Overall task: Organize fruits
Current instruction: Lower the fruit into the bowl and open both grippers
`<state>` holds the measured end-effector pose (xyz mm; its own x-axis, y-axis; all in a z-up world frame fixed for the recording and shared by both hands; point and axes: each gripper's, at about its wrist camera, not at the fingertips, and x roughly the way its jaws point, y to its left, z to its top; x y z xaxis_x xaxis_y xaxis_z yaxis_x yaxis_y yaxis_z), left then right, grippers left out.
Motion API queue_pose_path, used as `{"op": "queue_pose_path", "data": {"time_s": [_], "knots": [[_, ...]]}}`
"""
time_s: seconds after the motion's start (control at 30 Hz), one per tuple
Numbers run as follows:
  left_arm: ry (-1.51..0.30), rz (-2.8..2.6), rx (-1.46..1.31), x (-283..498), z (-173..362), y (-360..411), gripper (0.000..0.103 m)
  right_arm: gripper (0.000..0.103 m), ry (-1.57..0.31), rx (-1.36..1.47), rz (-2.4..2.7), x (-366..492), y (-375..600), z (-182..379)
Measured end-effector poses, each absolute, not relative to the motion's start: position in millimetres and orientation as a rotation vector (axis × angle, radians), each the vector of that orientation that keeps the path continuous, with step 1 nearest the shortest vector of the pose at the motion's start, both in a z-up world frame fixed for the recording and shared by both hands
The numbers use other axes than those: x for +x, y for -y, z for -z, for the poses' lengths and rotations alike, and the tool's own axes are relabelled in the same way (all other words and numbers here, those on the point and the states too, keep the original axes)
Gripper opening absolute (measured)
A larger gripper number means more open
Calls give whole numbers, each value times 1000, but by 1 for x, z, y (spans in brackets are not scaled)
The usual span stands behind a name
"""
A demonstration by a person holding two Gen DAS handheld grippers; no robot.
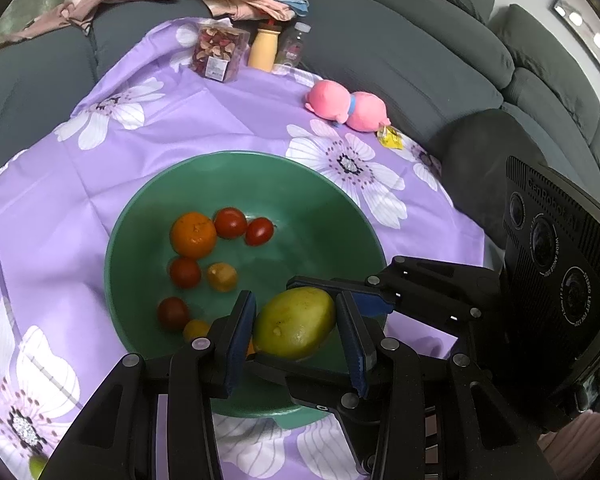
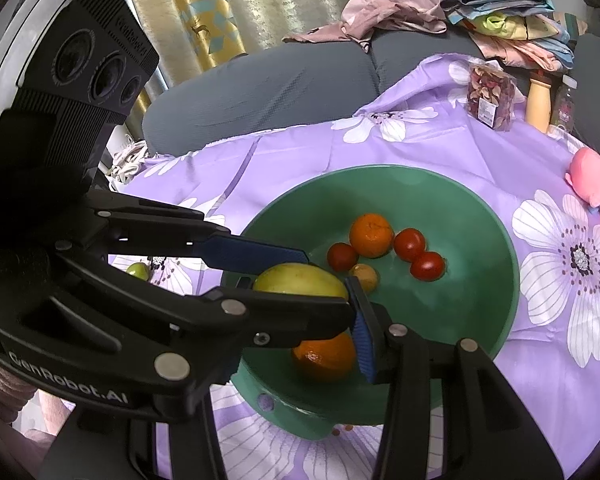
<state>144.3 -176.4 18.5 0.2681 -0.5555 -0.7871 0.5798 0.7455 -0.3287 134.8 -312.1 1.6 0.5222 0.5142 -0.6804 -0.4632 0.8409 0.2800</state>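
Holding the mango (image 1: 296,322) in lightly closed pads low in frame, the left gripper (image 1: 296,330) hovers over the green bowl (image 1: 204,184); next comes spreading them. The right gripper's (image 2: 300,312) opening I cannot tell.

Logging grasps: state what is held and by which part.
The left claw grips the yellow-green mango across its middle, pads on opposite sides, above the green bowl. The right claw straddles it too; whether it presses cannot be told.
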Motion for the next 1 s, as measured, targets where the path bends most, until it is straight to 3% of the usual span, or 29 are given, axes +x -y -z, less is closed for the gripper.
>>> {"op": "queue_pose_path", "data": {"time_s": [1.0], "knots": [[-1079, 767, 15, 150, -9, 179, 41, 46, -868, 82, -584, 139, 316, 6]]}}
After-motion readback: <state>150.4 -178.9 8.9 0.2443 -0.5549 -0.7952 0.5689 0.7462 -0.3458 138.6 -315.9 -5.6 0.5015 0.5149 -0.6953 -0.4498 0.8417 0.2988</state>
